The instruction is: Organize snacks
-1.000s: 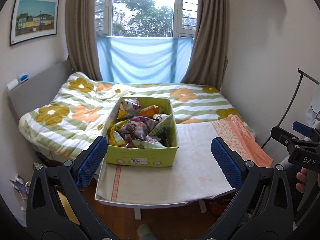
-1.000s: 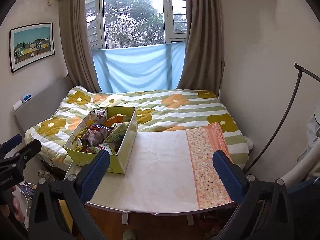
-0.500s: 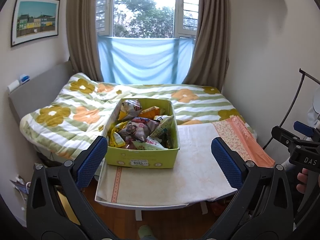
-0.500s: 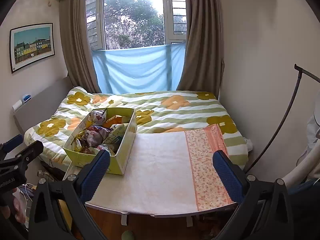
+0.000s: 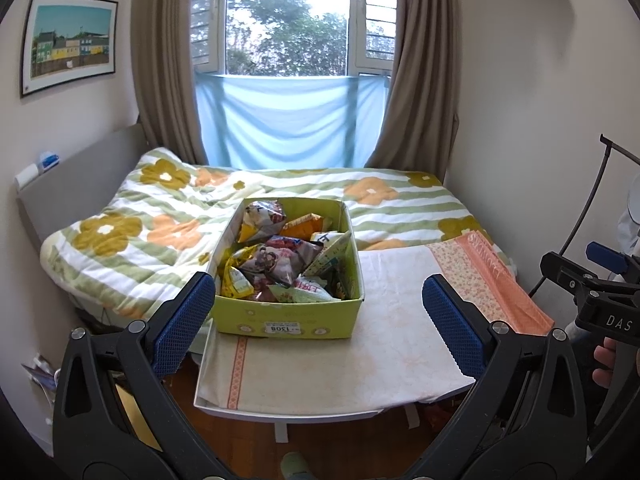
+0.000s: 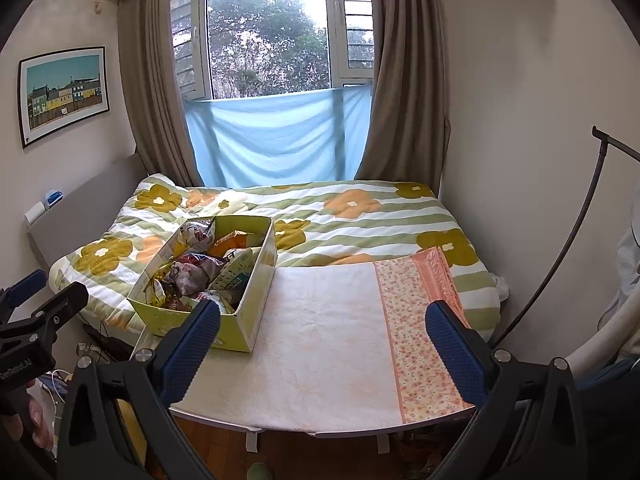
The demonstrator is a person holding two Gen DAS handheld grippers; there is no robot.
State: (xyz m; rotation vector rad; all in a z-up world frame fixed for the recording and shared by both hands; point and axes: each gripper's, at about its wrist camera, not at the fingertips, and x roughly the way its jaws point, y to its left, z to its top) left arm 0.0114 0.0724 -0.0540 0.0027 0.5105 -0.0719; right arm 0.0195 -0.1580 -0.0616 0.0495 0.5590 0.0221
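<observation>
A yellow-green cardboard box [image 5: 288, 322] [image 6: 262, 258] full of snack packets [image 5: 280, 260] [image 6: 196, 272] stands on the left part of a small cloth-covered table [image 5: 384, 356] [image 6: 328, 344]. My left gripper [image 5: 320, 320] is open, held back from the table's near edge, facing the box. My right gripper [image 6: 322, 340] is also open and empty, over the near side of the table to the right of the box. Each gripper appears at the edge of the other's view, with a hand on its handle.
Behind the table lies a bed with a flowered, striped duvet [image 5: 168, 216] [image 6: 360, 216]. A curtained window [image 5: 288, 40] is at the back. Walls close in on both sides. A dark curved stand [image 6: 568, 240] rises at the right. Wooden floor [image 5: 248, 444] shows below the table.
Both views have shifted slightly: the table and box sit a little lower and closer than a second ago. The jaws stay wide apart.
</observation>
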